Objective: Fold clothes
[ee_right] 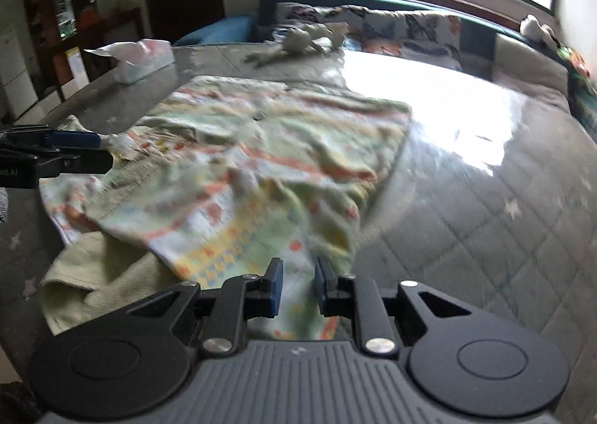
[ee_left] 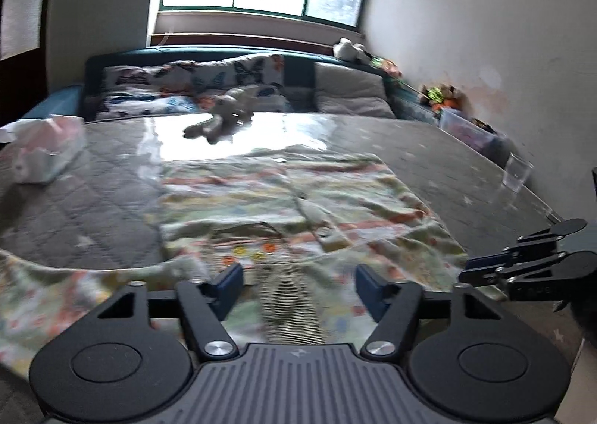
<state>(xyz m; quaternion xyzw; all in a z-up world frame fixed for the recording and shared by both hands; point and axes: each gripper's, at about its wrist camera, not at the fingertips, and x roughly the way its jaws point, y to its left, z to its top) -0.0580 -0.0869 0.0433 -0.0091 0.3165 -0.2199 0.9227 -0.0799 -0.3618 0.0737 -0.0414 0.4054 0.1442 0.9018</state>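
A crumpled garment (ee_left: 298,196) in pale green with orange and yellow print lies spread on the grey quilted bed (ee_left: 93,207). In the left wrist view my left gripper (ee_left: 298,288) hovers over the garment's near edge. Its fingers stand wide apart, with cloth below them and nothing pinched. In the right wrist view my right gripper (ee_right: 300,284) has its jaws almost together, and a fold of the garment (ee_right: 261,170) runs up into the narrow gap. The right gripper (ee_left: 470,271) also shows at the garment's right edge, and the left gripper (ee_right: 100,150) at its left edge.
A tissue box (ee_left: 44,148) sits at the far left of the bed and a grey plush toy (ee_left: 220,118) at the back. A clear glass (ee_left: 516,172) stands near the right edge. Pillows (ee_left: 350,96) and a toy bin (ee_left: 470,129) line the wall side.
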